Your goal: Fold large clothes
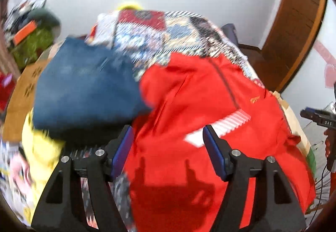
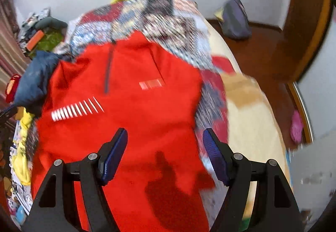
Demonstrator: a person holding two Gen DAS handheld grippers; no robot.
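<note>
Red top [image 2: 130,110] spread on bed [image 2: 252,137], zip up. Left hand-held gripper [image 1: 168,144] and right hand-held gripper [image 2: 166,146] both agape, empty, above it. Step: between folds. Next: pinch an edge.

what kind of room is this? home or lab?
Most likely a home bedroom. Clothes, including a red zip-neck top and blue jeans, lie on a patchwork bedspread over what looks like a bed. There is a wooden door, and a bag sits on the floor.
</note>
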